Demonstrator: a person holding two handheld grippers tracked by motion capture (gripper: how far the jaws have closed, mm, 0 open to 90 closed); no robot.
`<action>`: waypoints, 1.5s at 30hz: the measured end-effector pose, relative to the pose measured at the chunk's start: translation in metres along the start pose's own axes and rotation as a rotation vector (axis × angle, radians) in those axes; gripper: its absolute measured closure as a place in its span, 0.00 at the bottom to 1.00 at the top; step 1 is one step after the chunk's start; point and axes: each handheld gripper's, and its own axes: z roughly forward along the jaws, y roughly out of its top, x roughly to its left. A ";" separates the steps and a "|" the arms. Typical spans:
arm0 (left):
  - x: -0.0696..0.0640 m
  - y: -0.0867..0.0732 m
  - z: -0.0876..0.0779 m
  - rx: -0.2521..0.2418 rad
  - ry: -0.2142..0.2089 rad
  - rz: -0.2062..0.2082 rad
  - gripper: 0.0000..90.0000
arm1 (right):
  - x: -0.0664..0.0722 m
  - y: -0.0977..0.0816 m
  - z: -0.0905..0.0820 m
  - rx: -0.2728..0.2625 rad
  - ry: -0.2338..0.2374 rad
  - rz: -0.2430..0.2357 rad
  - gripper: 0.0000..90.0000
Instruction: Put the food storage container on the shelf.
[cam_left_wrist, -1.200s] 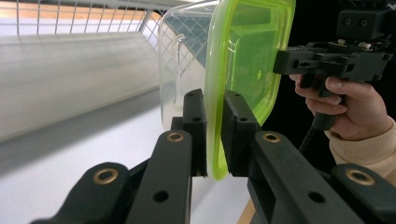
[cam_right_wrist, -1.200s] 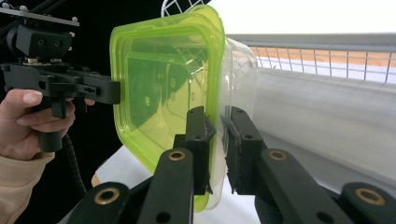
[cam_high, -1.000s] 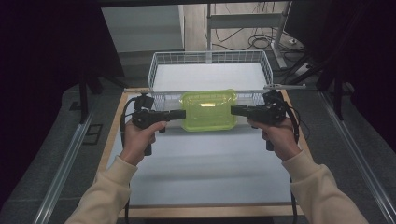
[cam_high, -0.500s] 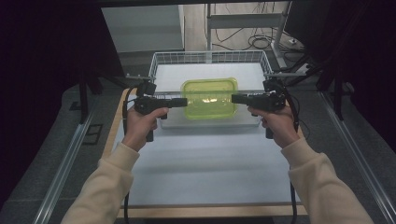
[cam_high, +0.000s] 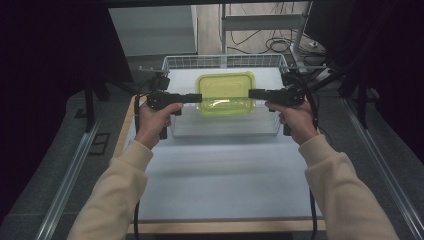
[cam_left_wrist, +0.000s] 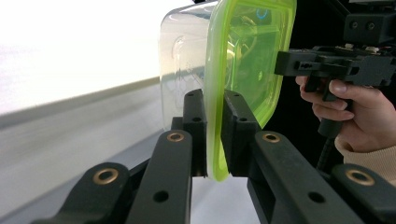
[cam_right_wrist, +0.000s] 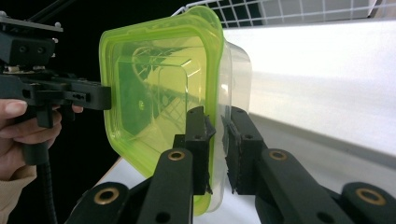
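- A clear food box with a lime-green lid (cam_high: 226, 93) hangs in the air above a white wire basket (cam_high: 270, 62) at twelve o'clock on the desk (cam_high: 220, 175).
- The left tool (cam_high: 199, 98) clamps the lid's rim at the box's nine o'clock side; in the left gripper view its jaws pinch the green edge (cam_left_wrist: 214, 135).
- The right tool (cam_high: 251, 93) clamps the rim at three o'clock; the right gripper view shows its jaws pressed on that edge (cam_right_wrist: 215, 135).
- Two cream-sleeved arms reach in from six o'clock.
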 end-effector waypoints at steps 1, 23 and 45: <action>0.001 0.002 0.001 0.000 0.001 0.002 0.91 | -0.001 0.002 0.001 -0.003 -0.002 0.000 0.89; 0.018 0.034 0.016 0.011 0.027 0.000 0.90 | -0.018 0.025 0.015 -0.019 -0.035 0.028 0.89; 0.038 0.046 0.038 0.020 0.058 -0.046 0.90 | -0.041 0.036 0.034 0.003 -0.069 0.089 0.88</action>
